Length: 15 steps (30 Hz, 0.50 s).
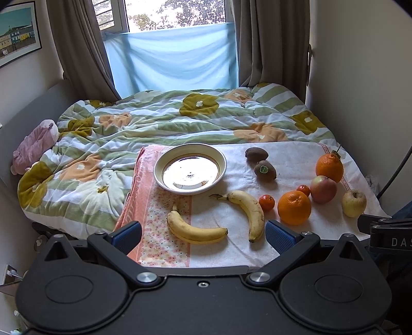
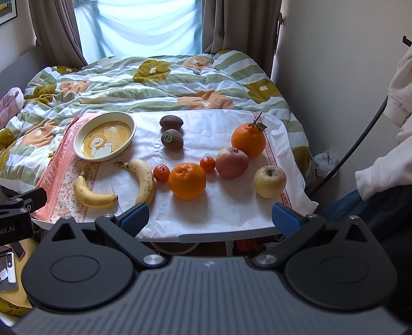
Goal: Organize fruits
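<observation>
Daylight is streaming through the window (image 1: pixel 175 15), glaring off the bowl (image 1: pixel 190 168); fisheye edges are bending and darkening.

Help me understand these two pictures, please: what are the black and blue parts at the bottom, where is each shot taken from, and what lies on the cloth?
The black parts are two handheld grippers; a person holds one in each hand. Each carries a camera looking forward along its two blue-padded fingers. One picture comes from the left gripper, the other from the right gripper. Both stand open and hold nothing.

On the cloth over a small table by the bed lie an empty bowl, two bananas, two kiwis, two oranges, two small mandarins and two apples. The bowl shows a cartoon duck inside.
</observation>
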Motion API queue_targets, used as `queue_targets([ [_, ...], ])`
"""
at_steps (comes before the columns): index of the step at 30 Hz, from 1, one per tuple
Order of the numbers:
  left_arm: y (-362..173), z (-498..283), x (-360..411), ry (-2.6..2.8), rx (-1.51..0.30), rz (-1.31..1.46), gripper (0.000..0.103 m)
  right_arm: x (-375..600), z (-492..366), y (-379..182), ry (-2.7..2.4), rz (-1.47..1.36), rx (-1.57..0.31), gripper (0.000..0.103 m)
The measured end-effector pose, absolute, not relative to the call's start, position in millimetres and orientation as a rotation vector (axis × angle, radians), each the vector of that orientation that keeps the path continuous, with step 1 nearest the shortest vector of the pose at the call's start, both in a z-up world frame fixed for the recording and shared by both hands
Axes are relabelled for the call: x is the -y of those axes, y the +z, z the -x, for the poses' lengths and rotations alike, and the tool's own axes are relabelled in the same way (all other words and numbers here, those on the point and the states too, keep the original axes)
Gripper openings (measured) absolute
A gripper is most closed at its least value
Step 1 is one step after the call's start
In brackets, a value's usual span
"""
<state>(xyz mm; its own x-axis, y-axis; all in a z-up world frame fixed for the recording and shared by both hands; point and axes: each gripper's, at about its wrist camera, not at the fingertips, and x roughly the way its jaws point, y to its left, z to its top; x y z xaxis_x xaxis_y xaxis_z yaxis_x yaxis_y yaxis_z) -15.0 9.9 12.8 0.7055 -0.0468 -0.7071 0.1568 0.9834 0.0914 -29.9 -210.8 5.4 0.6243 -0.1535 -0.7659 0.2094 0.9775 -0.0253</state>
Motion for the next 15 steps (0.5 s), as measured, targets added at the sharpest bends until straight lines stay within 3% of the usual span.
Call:
queue_targets([
  [15, 10.3, 10.1, -12.1, -0.108, -0.785, -0.144, 0.103, 208.1, 27.0, 6.1, -0.204, -0.067, -0.869, 0.103],
])
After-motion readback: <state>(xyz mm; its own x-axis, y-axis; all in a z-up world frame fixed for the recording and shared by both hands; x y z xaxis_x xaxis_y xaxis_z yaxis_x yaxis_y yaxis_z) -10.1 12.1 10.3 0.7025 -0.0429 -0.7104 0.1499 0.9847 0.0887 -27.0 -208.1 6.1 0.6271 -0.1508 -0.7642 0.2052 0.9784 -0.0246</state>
